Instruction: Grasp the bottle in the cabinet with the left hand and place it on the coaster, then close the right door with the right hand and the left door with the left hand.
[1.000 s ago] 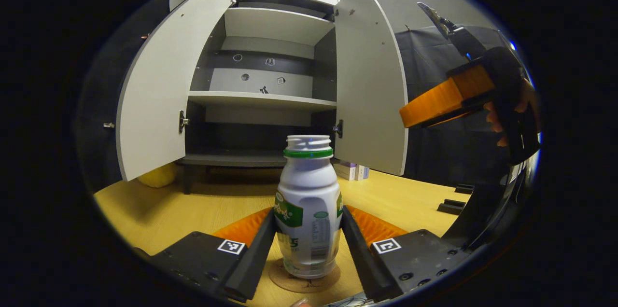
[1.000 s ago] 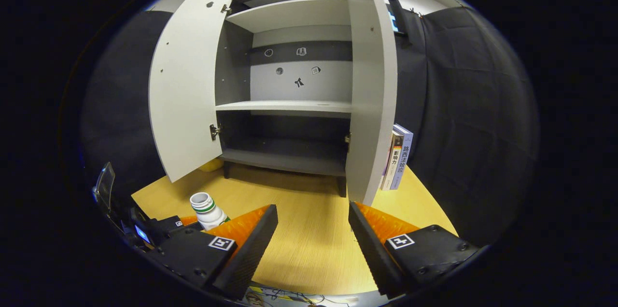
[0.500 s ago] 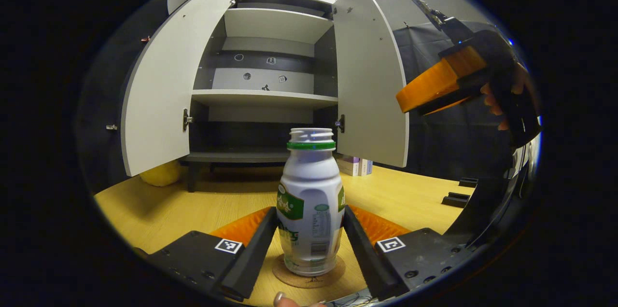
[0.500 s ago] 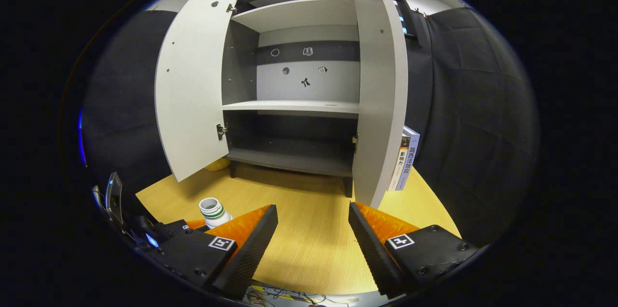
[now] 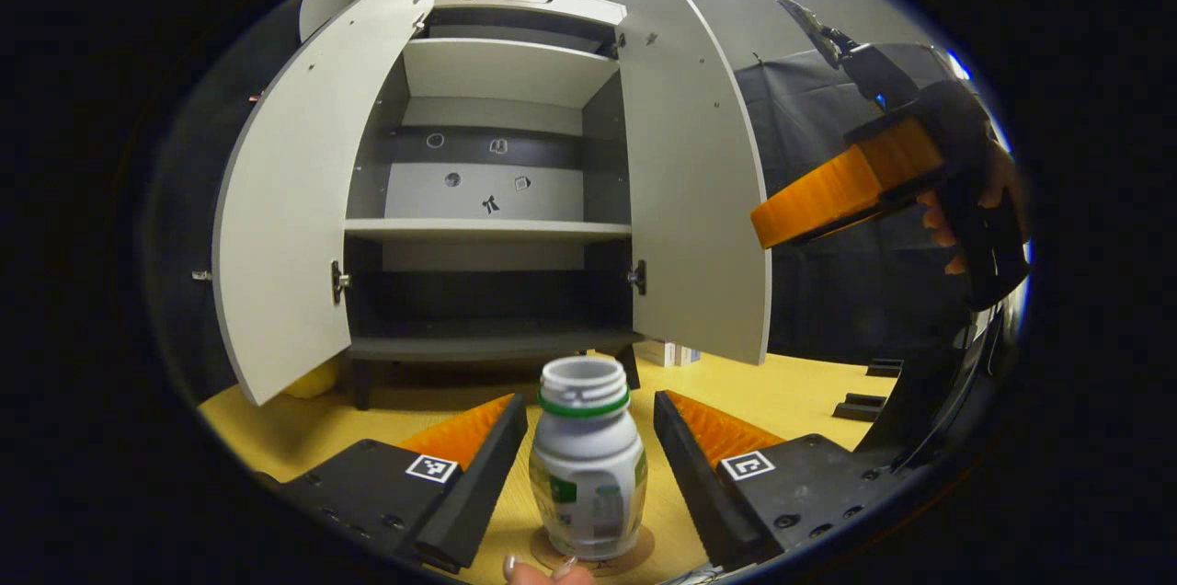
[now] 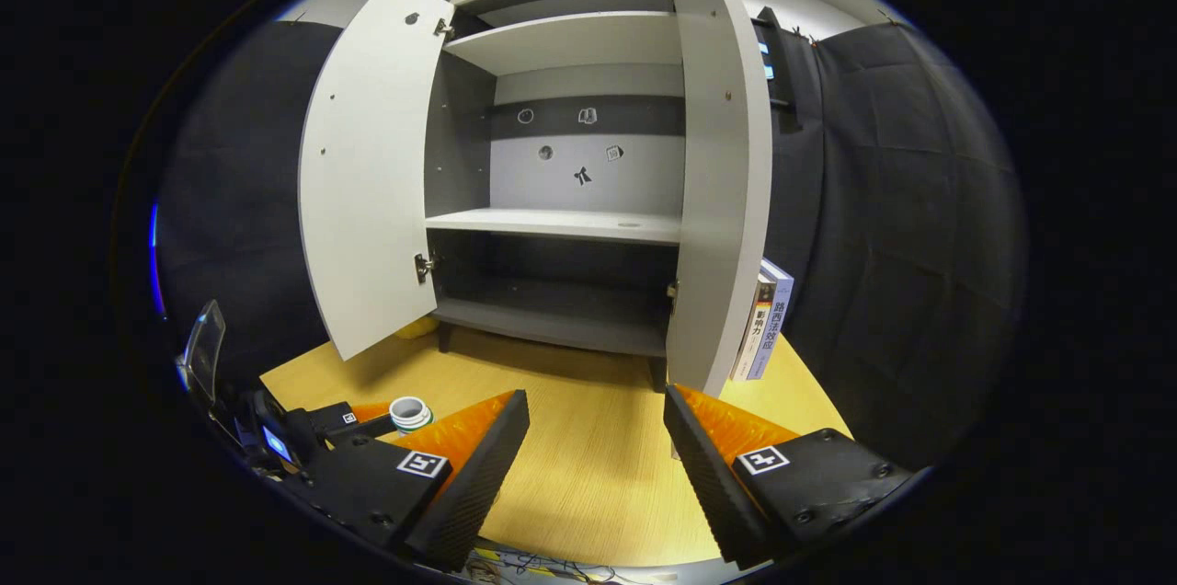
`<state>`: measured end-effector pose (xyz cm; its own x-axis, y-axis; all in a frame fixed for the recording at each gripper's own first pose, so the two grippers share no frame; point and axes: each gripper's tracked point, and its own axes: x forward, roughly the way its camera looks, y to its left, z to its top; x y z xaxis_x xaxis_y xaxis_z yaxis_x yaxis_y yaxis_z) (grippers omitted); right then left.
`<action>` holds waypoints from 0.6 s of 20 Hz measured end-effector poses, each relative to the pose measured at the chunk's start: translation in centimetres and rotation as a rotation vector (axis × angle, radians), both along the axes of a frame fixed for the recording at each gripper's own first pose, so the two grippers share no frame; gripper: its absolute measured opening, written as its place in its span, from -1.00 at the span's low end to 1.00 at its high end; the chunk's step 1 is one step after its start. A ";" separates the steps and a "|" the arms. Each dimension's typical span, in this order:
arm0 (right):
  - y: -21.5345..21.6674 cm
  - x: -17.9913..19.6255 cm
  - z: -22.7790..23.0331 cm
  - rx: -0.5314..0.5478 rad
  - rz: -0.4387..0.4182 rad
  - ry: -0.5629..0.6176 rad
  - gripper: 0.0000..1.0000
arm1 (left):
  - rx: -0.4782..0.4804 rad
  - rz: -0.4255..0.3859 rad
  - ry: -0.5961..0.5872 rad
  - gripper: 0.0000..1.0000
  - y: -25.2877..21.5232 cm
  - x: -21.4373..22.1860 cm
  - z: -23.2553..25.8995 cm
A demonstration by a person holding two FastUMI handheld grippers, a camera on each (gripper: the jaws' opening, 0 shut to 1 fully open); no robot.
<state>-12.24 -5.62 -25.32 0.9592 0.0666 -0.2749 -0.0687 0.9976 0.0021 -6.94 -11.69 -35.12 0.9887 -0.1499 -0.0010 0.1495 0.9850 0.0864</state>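
Left claw: open, a gap on each side of the bottle; neither finger touches it.
Bottle: upright between the left claw's fingers, long axis vertical, open mouth up, base on the coaster.
Coaster: on the counter, below the left claw; its near edge is hidden, probably by a fingertip.
Right claw: open, holding nothing, bare counter between its fingers.
Right door: open, its free edge just ahead of the right claw's right finger.
Left door: open, ahead and left of the left claw.
Cabinet: shelves bare, well ahead of both claws.
Books: upright beyond the right door.
Right gripper view: bottle mouth showing beside the right claw's left finger.
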 end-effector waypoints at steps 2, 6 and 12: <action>-0.1 0.3 1.9 0.001 -0.008 -0.022 0.96 | 0.046 -0.012 -0.023 0.87 -0.2 0.7 2.9; -0.5 0.9 7.8 0.022 -0.046 -0.092 0.96 | 0.048 -0.085 -0.034 0.87 -1.1 1.8 8.7; -6.9 2.0 16.1 0.017 -0.278 -0.206 0.96 | 0.036 -0.157 -0.025 0.87 -0.4 3.4 17.1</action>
